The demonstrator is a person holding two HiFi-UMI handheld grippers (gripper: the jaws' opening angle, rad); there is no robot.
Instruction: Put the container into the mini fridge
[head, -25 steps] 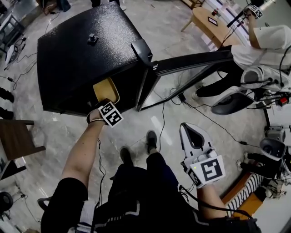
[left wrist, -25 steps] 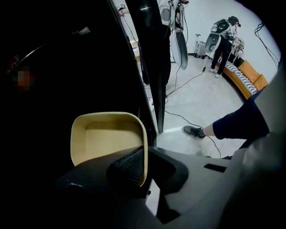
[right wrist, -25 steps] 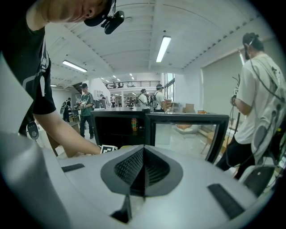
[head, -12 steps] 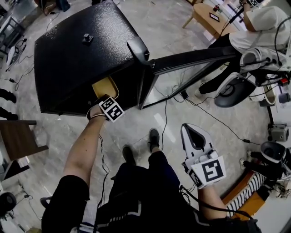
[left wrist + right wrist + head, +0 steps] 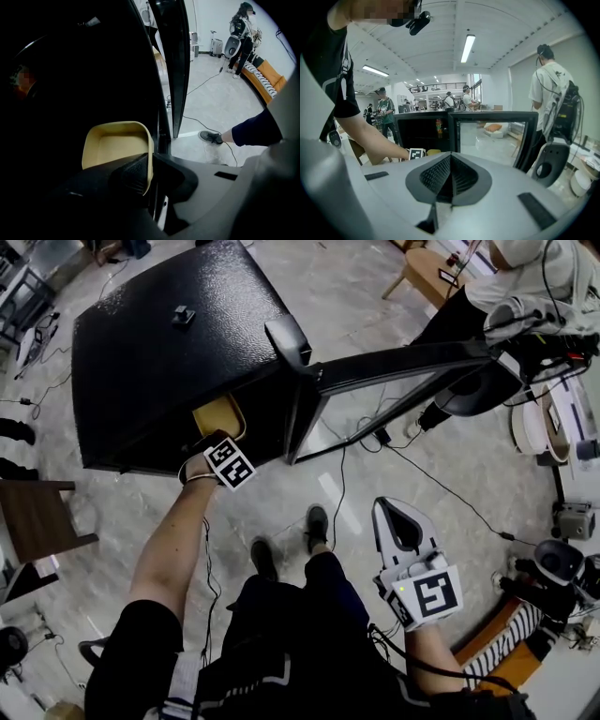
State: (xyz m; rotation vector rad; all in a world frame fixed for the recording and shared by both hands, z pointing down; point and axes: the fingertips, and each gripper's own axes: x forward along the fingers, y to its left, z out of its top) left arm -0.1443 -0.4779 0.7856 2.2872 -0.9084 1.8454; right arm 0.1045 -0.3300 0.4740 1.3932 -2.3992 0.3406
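Note:
The black mini fridge [image 5: 169, 343] stands on the floor with its glass door [image 5: 403, 362] swung open to the right. A shallow yellow container [image 5: 217, 416] sits in the fridge's opening, partly under the top edge. My left gripper [image 5: 214, 439] is shut on its near rim. In the left gripper view the yellow container [image 5: 112, 145] reaches into the dark interior, and the jaws of the left gripper [image 5: 149, 171] pinch its right rim. My right gripper [image 5: 396, 512] hangs by my right side, shut and empty. The right gripper [image 5: 451, 176] faces the fridge [image 5: 419, 131] from a distance.
A wooden chair [image 5: 33, 521] stands left of the fridge. Cables [image 5: 337, 484] trail over the floor by the door and my shoes [image 5: 313, 526]. Another person [image 5: 525, 296] with gear stands at the upper right, near a wooden table [image 5: 431, 273].
My left gripper stays at the fridge's opening with the container in its jaws. The view has shifted slightly, and the person at the upper right has moved toward the edge.

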